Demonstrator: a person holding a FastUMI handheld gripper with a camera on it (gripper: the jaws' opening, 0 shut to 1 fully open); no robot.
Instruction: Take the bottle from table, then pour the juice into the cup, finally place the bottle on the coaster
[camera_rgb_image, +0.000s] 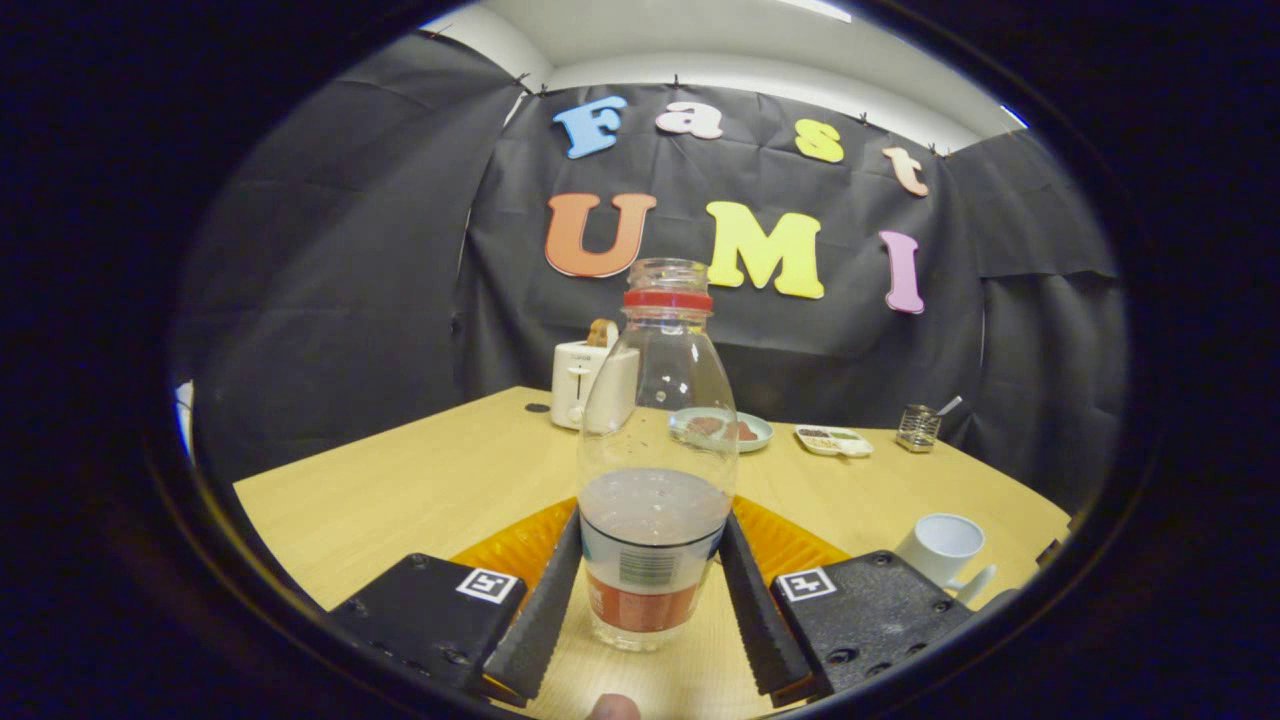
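Bottle (655, 470) stands upright between the two fingers of the gripper (650, 590), its base on the wooden table (400, 480). It is clear plastic with a red ring at the neck and no cap, and holds pale liquid up to about the middle of its body. The ridged pads (545, 590) sit close along both sides of the lower body, but whether they press the plastic or stand just off it I cannot tell, so the grip is uncertain.

An orange coaster (510, 545) lies on the table just behind the bottle, showing on either side of it. A white cup (945, 548) stands at about three o'clock from the bottle, beyond the right finger. Farther back, at twelve o'clock, are a white toaster (580, 385), a small plate (735, 430), a white tray (833, 440) and a wire holder (918, 427).

With liquid in the bottle and the bottle on the table beside the coaster, this could be the first grasp or the final setting down; I judge it the grasp. Next: clamp firmly, lift straight up, carry toward three o'clock and tip the open mouth over the cup without spilling.
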